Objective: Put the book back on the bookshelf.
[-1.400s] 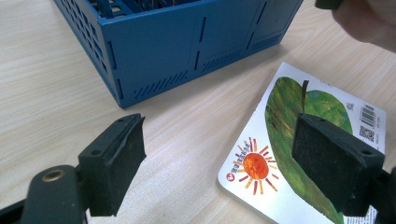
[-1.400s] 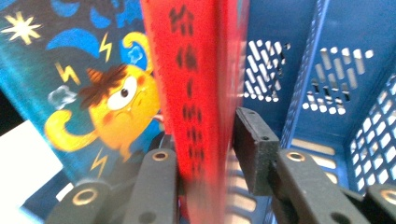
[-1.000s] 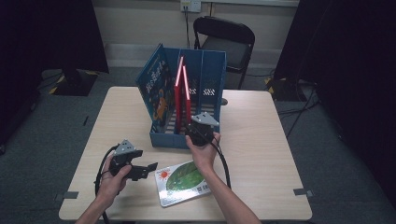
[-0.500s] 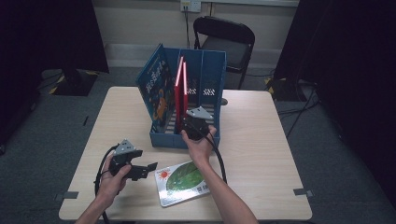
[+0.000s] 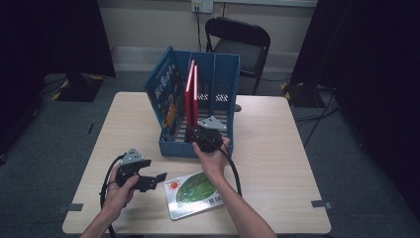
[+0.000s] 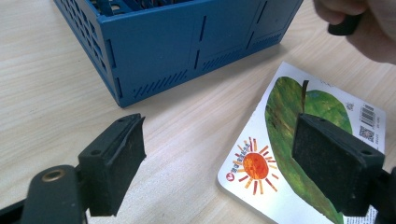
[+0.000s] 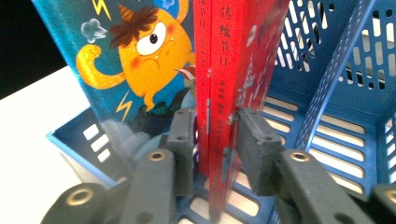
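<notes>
Having pushed forward since a second ago, from the near wall of the rack to the red books inside it: right gripper [image 5: 202,133], forearm stretching further over the table. Left gripper [image 5: 154,177] staying where it was.

Spreading across the middle of the high view: pale wooden table [image 5: 277,163]. Standing on its centre, open top upward: blue perforated plastic file rack [image 5: 218,79], long axis running away from the person. Leaning against the rack's left wall: large blue picture book with an orange monster on the cover [image 7: 140,51], tilting outward at the top. Standing upright beside it, in the left part of the rack: pair of thin red hardback books [image 5: 191,99], long axis vertical, spines facing the person, printed characters running down the spine in the right gripper view [image 7: 224,70]. Lying flat on the table at the near edge, between the two forearms: white board book with a green leaf and an orange sun on the cover [image 5: 194,194], long axis running left to right and slightly skewed.

Reaching in from below at a slant toward the rack: right hand [image 5: 212,157], wrist raised, jaws narrowed onto the lower spines of the red books, pads [image 7: 254,144] pressing either side. Resting low over the table left of the leaf book: left hand [image 5: 121,186], jaws spread wide and holding nothing, pointing right toward the book's sun corner.
</notes>
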The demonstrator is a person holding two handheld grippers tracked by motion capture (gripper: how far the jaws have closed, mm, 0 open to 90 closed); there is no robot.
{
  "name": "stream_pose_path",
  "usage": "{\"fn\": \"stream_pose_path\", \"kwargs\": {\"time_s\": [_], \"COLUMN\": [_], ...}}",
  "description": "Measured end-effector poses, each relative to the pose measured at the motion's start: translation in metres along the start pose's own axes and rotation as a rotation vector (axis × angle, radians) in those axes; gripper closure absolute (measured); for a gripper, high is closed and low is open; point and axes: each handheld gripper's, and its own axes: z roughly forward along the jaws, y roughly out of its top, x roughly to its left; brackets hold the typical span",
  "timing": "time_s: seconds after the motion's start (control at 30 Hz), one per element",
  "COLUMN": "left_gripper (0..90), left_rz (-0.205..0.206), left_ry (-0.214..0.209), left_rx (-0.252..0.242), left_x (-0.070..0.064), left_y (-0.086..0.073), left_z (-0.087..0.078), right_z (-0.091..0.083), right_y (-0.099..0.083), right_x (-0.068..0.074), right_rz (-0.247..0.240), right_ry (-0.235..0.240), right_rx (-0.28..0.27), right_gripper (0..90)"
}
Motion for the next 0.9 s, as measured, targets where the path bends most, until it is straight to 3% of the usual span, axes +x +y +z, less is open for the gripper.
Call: {"fn": "stream_pose_path", "kwargs": {"time_s": [0.13, 0.47, 0.9], "left_gripper": [17.0, 17.1, 17.2], "left_rz": [0.005, -0.006, -0.004], "left_ry": [-0.001, 0.0, -0.004], "left_rx": [-0.003, 0.002, 0.008], "left_x": [-0.001, 0.002, 0.001], "left_y": [0.0, -0.001, -0.002], "left_z": [0.0, 0.0, 0.002], "right_z": [0.003, 0.019, 0.03], "right_y": [0.001, 0.01, 0.016], "right_x": [-0.004, 0.0, -0.005], "right_rz": [-0.013, -0.037, -0.047], "right_ry": [-0.009, -0.006, -0.006], "right_rx": [0.012, 0.029, 0.034], "right_gripper": [75.3, 74.9, 74.6]}}
